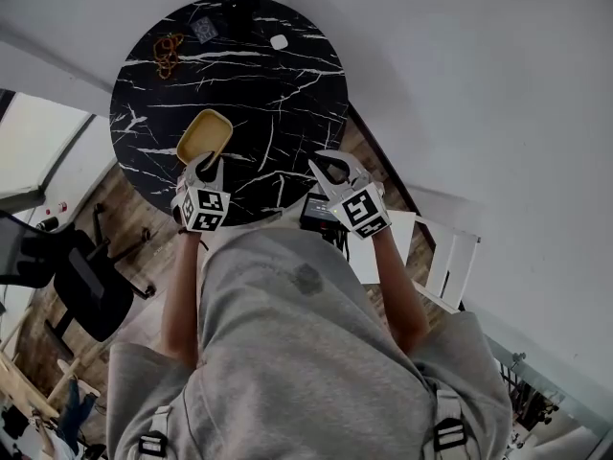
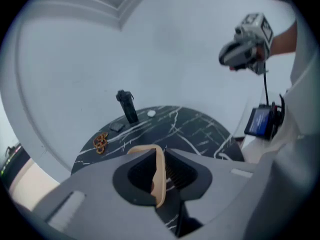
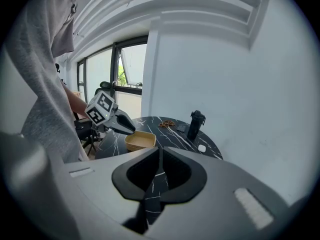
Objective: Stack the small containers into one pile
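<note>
Head view has both your forearms reaching out from your grey top, side by side, each gripper tipped forward and down at the near rim of the round black marble table point(image 1: 273, 89). Your left gripper point(image 1: 206, 168) sits over the near-left part of the tabletop, and its tips meet the near end of the yellow container point(image 1: 204, 134). Your right gripper point(image 1: 330, 166) hangs over the near-right rim, well apart from the container.

In the left gripper view, the container's thin tan wall stands upright between the jaws, and they are pressed onto it from both sides. So you are gripping it by the rim, with the rest of it sticking out ahead of the tips. The right gripper view sees it from the side, pinched at one end and roughly level just above the table; faint lines along its wall may be nested layers, though I cannot tell for sure.

Your right gripper's jaws are drawn together with nothing in them.

A black bottle point(image 1: 239, 8), some brown rings point(image 1: 168, 54) and a small white piece point(image 1: 279, 41) lie at the far side.
</note>
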Available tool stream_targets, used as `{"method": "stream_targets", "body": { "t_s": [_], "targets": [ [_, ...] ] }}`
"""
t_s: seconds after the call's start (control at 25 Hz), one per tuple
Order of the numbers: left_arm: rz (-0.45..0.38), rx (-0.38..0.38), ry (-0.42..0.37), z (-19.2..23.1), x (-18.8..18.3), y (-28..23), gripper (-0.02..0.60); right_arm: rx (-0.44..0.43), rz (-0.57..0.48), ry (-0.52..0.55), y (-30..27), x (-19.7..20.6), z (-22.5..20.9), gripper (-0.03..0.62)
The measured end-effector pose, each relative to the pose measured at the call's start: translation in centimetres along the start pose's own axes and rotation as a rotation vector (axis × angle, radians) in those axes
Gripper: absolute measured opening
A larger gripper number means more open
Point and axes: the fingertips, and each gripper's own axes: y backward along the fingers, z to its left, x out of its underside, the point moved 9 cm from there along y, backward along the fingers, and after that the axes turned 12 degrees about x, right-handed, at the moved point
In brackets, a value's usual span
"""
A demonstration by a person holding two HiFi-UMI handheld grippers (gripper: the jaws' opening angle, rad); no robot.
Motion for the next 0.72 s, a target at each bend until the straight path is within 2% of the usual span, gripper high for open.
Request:
{"method": "stream_targets", "body": {
  "t_s": [0.12,0.28,0.44,0.56,0.72],
  "targets": [
    [-0.195,-0.017,0.045,0.8,-3.7,3.3,0.049,0.026,-0.073,0.045,-0.3,-2.4,0.1,0.023],
    [-0.382,-0.065,-0.007,0.6,-8.7,8.4,0.031,0.051,-0.213,0.124,-0.2,-7.3,0.9,0.012],
    [-0.571,-0.074,0.035,-0.2,-11.7,12.6,0.018,0.076,-0.376,0.151,0.9,-12.0,1.9,0.012],
    [-0.604,-0.072,0.049,-0.8,-12.0,13.7,0.011,0.082,-0.454,0.162,1.2,-13.7,2.9,0.012],
    [-0.59,-0.048,0.065,-1.4,-11.3,13.6,0.002,0.051,-0.458,0.156,0.2,-14.1,4.4,0.011]
  ]
}}
